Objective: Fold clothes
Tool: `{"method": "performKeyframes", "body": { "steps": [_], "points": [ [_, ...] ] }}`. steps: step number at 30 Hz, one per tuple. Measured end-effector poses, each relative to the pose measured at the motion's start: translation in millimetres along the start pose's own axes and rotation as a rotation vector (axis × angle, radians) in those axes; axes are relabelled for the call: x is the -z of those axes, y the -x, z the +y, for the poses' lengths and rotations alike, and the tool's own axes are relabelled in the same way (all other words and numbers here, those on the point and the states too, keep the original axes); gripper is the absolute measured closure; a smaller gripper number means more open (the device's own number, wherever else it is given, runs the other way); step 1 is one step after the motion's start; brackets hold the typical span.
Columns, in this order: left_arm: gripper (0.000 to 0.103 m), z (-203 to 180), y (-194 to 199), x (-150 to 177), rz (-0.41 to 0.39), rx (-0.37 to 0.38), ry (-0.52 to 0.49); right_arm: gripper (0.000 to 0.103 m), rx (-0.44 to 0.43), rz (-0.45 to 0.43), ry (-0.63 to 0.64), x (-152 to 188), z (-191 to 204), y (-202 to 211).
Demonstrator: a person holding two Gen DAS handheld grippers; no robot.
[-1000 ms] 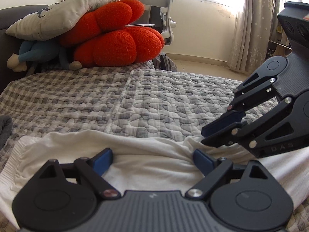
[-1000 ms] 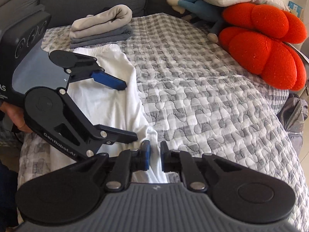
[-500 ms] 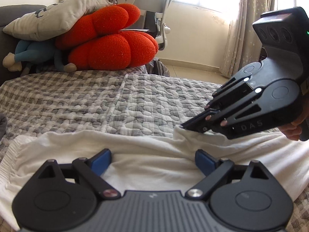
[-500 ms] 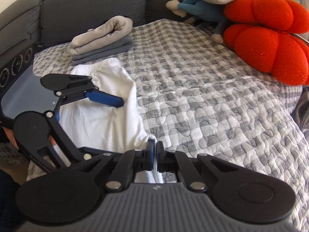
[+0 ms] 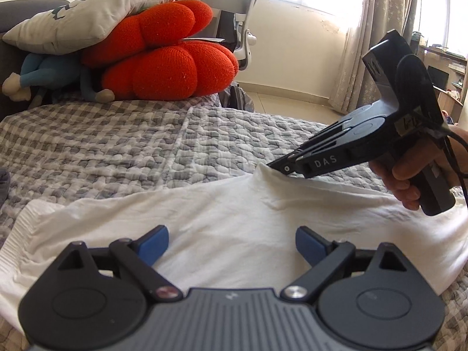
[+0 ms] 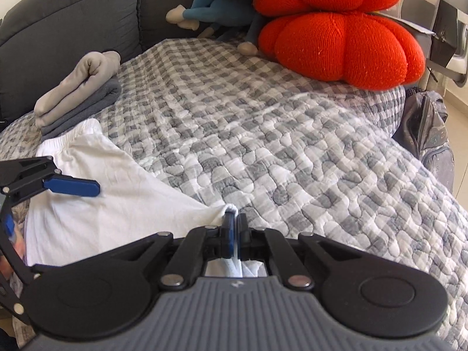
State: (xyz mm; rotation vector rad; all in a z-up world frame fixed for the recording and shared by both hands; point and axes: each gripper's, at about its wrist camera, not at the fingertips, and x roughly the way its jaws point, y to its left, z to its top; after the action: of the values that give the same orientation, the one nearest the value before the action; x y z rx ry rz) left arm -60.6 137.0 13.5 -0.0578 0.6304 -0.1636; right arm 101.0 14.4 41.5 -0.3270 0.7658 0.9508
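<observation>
A white garment (image 5: 234, 219) lies spread on the checked quilt (image 5: 117, 146); it also shows in the right wrist view (image 6: 117, 204). My right gripper (image 6: 234, 219) is shut on a fold of the garment's far edge and lifts it into a small peak; it shows in the left wrist view (image 5: 280, 167). My left gripper (image 5: 231, 241) is open, hovering low over the garment's near part with its blue pads (image 5: 153, 241) apart and empty. It shows at the left of the right wrist view (image 6: 70, 187).
A folded pile of grey and beige clothes (image 6: 79, 93) sits by the dark sofa back (image 6: 58, 29). A red knitted cushion (image 6: 336, 35), a blue plush toy (image 6: 210, 11) and a pillow (image 5: 79, 20) lie at the quilt's far end. A bag (image 6: 427, 134) stands beside the bed.
My right gripper closed on the garment's edge and pulled it up and to the right, raising a peak. My left gripper stayed open over the cloth.
</observation>
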Motion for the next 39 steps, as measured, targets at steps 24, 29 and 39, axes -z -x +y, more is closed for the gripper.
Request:
{"method": "performKeyframes", "body": {
  "steps": [24,29,39],
  "points": [
    [0.008,7.9,7.3,1.1,0.055,-0.031,0.057,0.062,0.076,-0.07,-0.095,11.5,-12.6,35.7],
    [0.008,5.4,6.7,2.6,0.049,-0.033,0.038,0.062,-0.011,-0.076,-0.136,17.2,-16.0,43.6],
    [0.008,11.5,11.4,1.1,0.046,-0.038,0.053,0.078,-0.085,-0.002,-0.06,3.7,8.5,1.3]
  ]
}}
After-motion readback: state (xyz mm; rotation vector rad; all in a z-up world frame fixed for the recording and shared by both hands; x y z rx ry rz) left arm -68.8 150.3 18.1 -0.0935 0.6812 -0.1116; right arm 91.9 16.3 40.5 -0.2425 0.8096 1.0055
